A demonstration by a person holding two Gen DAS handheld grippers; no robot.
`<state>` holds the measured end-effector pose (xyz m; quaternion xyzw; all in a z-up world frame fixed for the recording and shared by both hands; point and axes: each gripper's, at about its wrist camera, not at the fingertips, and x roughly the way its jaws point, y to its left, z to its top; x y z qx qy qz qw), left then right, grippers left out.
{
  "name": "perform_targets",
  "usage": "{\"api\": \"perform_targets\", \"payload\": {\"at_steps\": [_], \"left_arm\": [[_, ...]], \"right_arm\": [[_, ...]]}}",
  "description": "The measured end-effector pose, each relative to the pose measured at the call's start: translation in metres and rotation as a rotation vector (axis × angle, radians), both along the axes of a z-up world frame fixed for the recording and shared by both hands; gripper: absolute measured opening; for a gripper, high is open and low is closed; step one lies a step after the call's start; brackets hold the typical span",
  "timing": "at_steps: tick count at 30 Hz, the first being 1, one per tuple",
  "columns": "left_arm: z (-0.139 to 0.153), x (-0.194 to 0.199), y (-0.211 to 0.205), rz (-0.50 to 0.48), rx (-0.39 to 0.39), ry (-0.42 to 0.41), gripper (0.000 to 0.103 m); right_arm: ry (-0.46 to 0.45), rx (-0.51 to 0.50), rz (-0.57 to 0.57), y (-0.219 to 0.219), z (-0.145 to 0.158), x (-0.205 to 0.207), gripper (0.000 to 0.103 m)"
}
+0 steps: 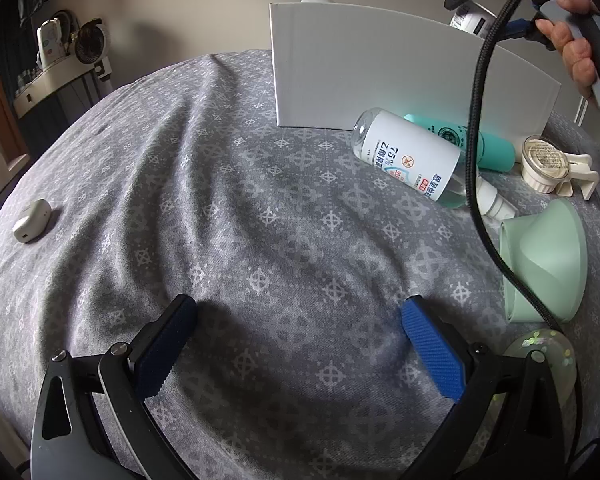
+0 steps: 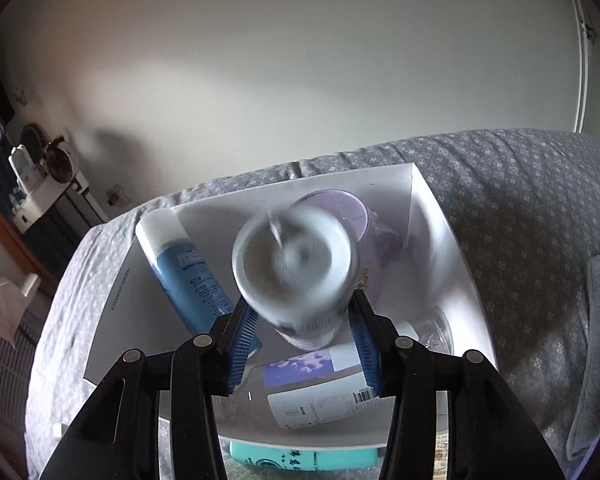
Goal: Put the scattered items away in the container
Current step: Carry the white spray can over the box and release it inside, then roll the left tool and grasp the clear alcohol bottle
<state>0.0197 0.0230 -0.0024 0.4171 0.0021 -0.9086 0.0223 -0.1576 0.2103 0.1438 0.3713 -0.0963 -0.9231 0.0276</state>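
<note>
Right now I am holding a blurred white cylindrical bottle (image 2: 296,276) between the blue pads of my right gripper (image 2: 300,328), which is closing on it directly above the open white cardboard box (image 2: 440,232). Inside the box a blue spray can (image 2: 184,276), a lilac round tub (image 2: 348,216) and a clear labelled bottle (image 2: 312,392) are already lying. My left gripper (image 1: 298,344) is hovering wide apart and empty over the grey patterned bedspread (image 1: 240,200). Beside the box, a clear sanitiser bottle (image 1: 410,158) and a teal tube (image 1: 484,144) are waiting. I am judging that releasing from this height risks the bottle bouncing off the others or tipping the box.
</note>
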Motion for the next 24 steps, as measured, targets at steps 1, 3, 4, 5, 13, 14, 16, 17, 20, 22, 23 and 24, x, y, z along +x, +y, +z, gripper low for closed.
{"api": "perform_targets", "payload": {"at_steps": [1,3,4,5,13,14,16,17,20,22,23,24], "left_arm": [[0.0,0.0,0.0,0.0,0.0,0.0,0.103],[0.0,0.0,0.0,0.0,0.0,0.0,0.103],[0.0,0.0,0.0,0.0,0.0,0.0,0.103],[0.0,0.0,0.0,0.0,0.0,0.0,0.103],[0.001,-0.001,-0.002,-0.001,0.005,-0.006,0.103],[0.001,-0.001,-0.003,-0.003,0.008,-0.009,0.103],[0.002,-0.001,-0.004,-0.01,0.01,-0.018,0.103],[0.002,-0.002,-0.004,-0.014,0.011,-0.025,0.103],[0.003,0.0,-0.006,-0.035,0.006,-0.054,0.103],[0.006,0.002,-0.01,-0.042,0.012,-0.082,0.103],[0.007,0.003,-0.013,-0.037,0.016,-0.093,0.103],[0.009,0.004,-0.017,-0.026,0.024,-0.103,0.103]], "right_arm": [[0.013,0.019,-0.001,-0.001,0.003,0.006,0.061],[0.062,0.045,-0.006,-0.001,0.01,0.024,0.087],[0.094,0.059,-0.012,0.0,0.014,0.037,0.091],[0.118,0.075,-0.017,0.001,0.016,0.05,0.099],[0.027,0.042,-0.164,0.054,-0.029,0.157,0.103],[-0.007,0.023,-0.212,0.065,-0.04,0.168,0.103],[-0.086,-0.002,-0.303,0.087,-0.061,0.185,0.103],[-0.13,-0.004,-0.339,0.098,-0.071,0.192,0.103],[-0.265,-0.029,-0.405,0.126,-0.103,0.209,0.103],[-0.295,-0.025,-0.389,0.132,-0.117,0.221,0.103],[-0.278,0.023,-0.374,0.129,-0.118,0.228,0.103],[-0.279,0.067,-0.355,0.125,-0.12,0.233,0.103]]}}
